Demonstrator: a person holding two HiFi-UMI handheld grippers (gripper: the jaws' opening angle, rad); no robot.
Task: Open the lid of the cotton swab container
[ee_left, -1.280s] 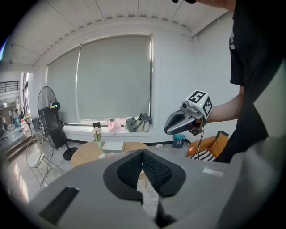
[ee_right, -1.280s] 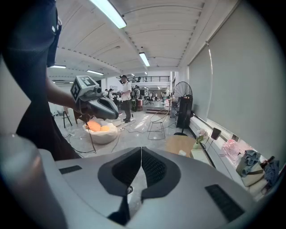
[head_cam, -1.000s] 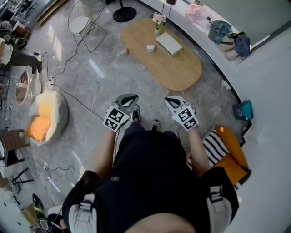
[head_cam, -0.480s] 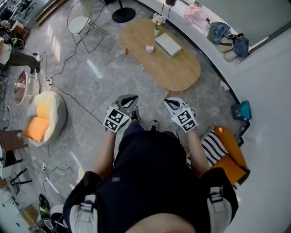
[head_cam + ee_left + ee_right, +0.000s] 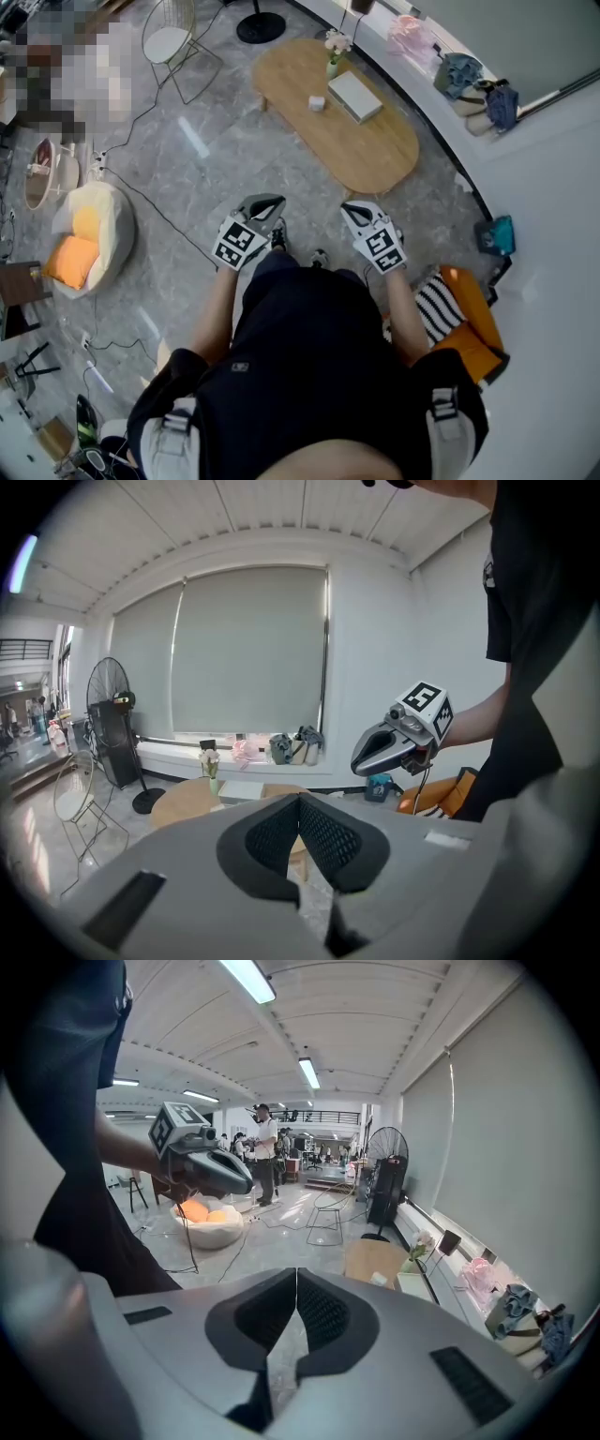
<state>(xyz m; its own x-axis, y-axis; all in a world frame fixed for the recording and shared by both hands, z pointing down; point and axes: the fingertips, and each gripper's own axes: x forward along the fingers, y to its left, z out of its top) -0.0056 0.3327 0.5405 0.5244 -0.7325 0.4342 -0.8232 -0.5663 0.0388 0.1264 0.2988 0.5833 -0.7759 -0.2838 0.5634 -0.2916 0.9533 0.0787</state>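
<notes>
barely anything moves: my left tongs point(image 5: 266, 203) and right tongs point(image 5: 355, 208) stay shut, empty; small white container point(image 5: 317, 103) still well ahead

left tongs point(image 5: 299, 810): jaws together, empty | right tongs point(image 5: 367, 758): alongside | wooden table point(image 5: 187, 797): beyond

Small white cotton swab container point(image 5: 317, 103) on the oval wooden table point(image 5: 384, 155)
</notes>
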